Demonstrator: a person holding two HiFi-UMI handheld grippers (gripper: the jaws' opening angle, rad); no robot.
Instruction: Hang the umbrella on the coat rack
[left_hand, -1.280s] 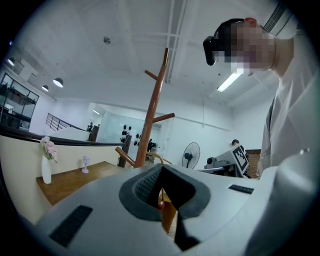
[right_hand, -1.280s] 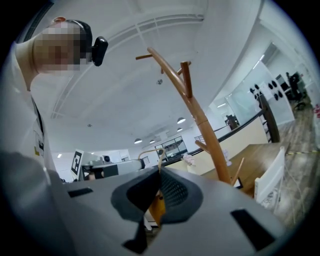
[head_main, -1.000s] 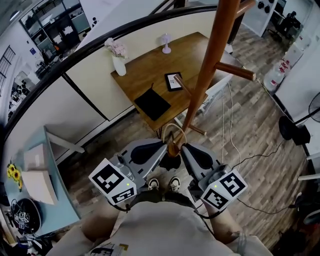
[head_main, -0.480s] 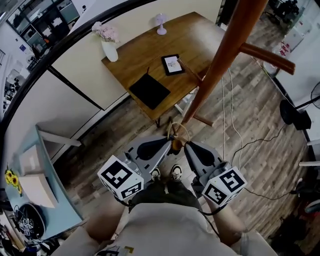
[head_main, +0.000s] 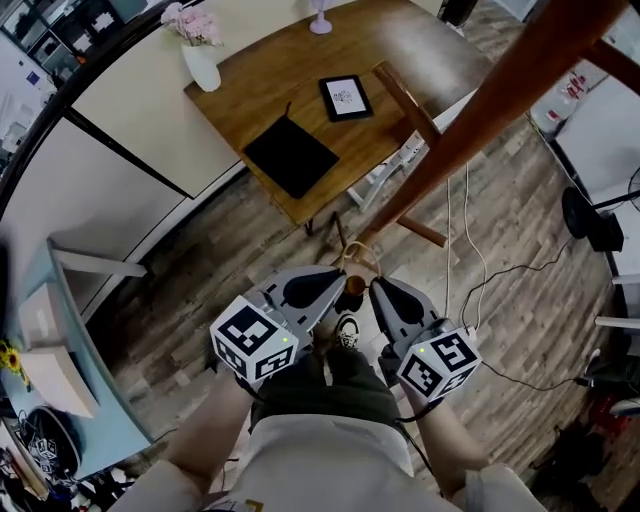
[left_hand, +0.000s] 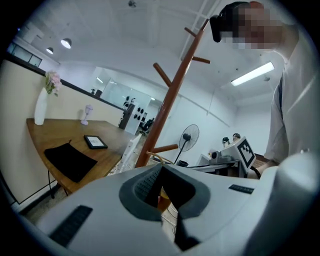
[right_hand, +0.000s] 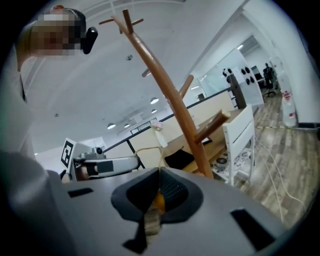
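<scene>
Your left gripper and right gripper both clench the umbrella by its wooden handle, one from each side. It is near the coat rack, apart from its pole.

Found the umbrella showing only a rounded brown handle end, amber where it sat between the pads in both gripper views. Noted a thin tan cord loop rising from it and the handle pinched from either side by the left gripper and the right gripper, everything lower hidden beneath them. Found the coat rack standing near and just beyond: a reddish-brown wooden pole on spread feet, slanting toward the upper right of the head view, with short pegs angling up off it at several heights.
</scene>
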